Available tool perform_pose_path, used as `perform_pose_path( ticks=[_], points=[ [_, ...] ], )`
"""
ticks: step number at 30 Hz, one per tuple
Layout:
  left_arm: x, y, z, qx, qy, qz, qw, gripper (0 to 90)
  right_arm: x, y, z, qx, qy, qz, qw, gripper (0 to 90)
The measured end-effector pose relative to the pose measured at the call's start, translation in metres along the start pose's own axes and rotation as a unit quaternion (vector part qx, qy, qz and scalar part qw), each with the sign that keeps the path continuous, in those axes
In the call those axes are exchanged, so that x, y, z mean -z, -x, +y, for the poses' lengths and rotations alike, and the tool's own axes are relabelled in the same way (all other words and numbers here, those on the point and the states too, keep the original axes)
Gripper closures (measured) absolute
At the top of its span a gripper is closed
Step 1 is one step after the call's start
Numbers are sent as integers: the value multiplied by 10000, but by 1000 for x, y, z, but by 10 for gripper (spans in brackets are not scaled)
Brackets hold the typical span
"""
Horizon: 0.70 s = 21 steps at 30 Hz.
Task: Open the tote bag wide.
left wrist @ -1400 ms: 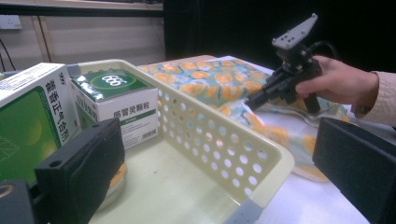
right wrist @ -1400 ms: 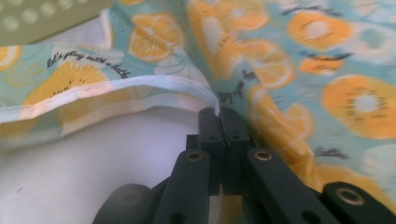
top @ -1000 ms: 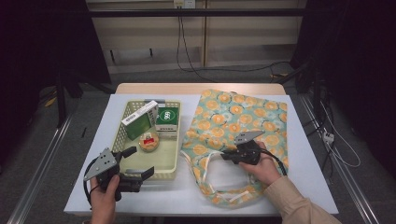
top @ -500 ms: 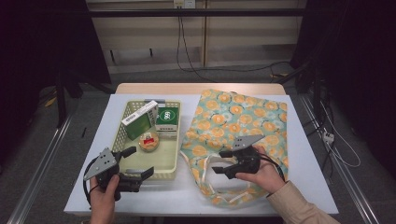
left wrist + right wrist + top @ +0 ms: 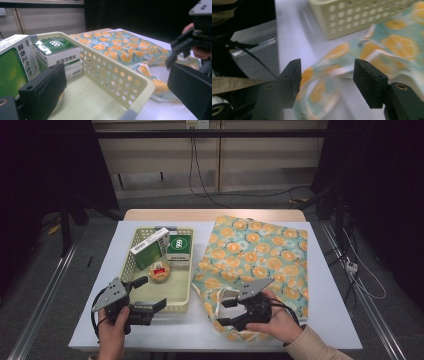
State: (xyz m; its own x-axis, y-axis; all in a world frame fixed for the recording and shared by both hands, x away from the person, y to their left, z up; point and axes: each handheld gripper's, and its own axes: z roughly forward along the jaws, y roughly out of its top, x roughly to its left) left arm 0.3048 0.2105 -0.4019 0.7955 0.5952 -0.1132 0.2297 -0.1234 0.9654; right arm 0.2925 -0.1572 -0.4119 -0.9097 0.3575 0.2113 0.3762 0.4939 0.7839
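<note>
Looking along our right gripper (image 5: 325,80), jaws apart and just closing slightly on nothing, we are seeing the orange-print bag (image 5: 387,42) blurred, while our left gripper (image 5: 149,293) is straddling the basket (image 5: 181,301) rim unclenched.

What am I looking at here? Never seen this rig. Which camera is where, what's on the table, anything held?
There is no robot arm: a person holds a two-jaw hand tool in each hand. The high view looks down on the white table from above the person's side. The other two cameras ride on the tools and look along their black jaws.

The left gripper straddles the near wall of a cream perforated basket, one jaw inside and one outside, open. The basket holds a white-green box, a green box and a small round container.

The right gripper sits over the near edge of an orange-patterned fabric bag. Its jaws have just been moving and stand apart; the bag's strap shows between them but isn't pinched. Nothing is held.
</note>
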Motion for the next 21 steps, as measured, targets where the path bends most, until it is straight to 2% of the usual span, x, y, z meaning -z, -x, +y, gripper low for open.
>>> perform_pose_path(
  ticks=[1, 3, 4, 5, 6, 7, 8, 9, 10, 11, 12, 17, 21],
  points=[
    [0, 0, 0, -17, 6, -7, 10000, 20, 0, 0, 0, 0, 0, 0, 10000, 420],
    [-1, 0, 0, -20, -4, -17, 10000, 20, -9, -7, -2, 53, -125, 185, 9997, 439],
    [-1, 0, 0, -17, -10, -26, 10000, 20, -14, -9, -3, 92, -227, 156, 9996, 445],
    [-1, 0, 0, -23, -16, -27, 10000, 20, -21, -10, -7, 151, -462, 142, 9987, 519],
    [-1, 0, 0, -26, -19, -20, 10000, 20, -21, -10, -7, 151, -462, 142, 9987, 519],
    [-2, 0, 0, -32, -27, -26, 10000, 19, -23, -9, -9, 167, -507, 193, 9984, 584],
    [-2, 0, 0, -29, -21, -26, 10000, 19, -23, -7, -11, 176, -504, 185, 9984, 695],
    [-2, 0, 0, -31, -18, -30, 10000, 19, -22, -1, -13, 96, -370, 160, 9991, 805],
    [-2, 0, 0, -43, -21, -35, 10000, 19, -22, -1, -13, 96, -370, 160, 9991, 805],
    [-2, 0, 0, -45, -23, -34, 10000, 20, -20, 1, -13, 41, -328, 100, 9994, 869],
    [-2, 0, 0, -46, -21, -38, 10000, 20, -17, 6, -13, -20, -270, 67, 9996, 893],
    [-3, 1, 0, -28, -31, -47, 10000, 20, 2, 23, -9, -172, -59, -66, 9998, 900],
    [-3, 0, 0, -26, -17, -49, 10000, 20, 26, 43, -1, -384, 275, -410, 9980, 900]
  ],
)
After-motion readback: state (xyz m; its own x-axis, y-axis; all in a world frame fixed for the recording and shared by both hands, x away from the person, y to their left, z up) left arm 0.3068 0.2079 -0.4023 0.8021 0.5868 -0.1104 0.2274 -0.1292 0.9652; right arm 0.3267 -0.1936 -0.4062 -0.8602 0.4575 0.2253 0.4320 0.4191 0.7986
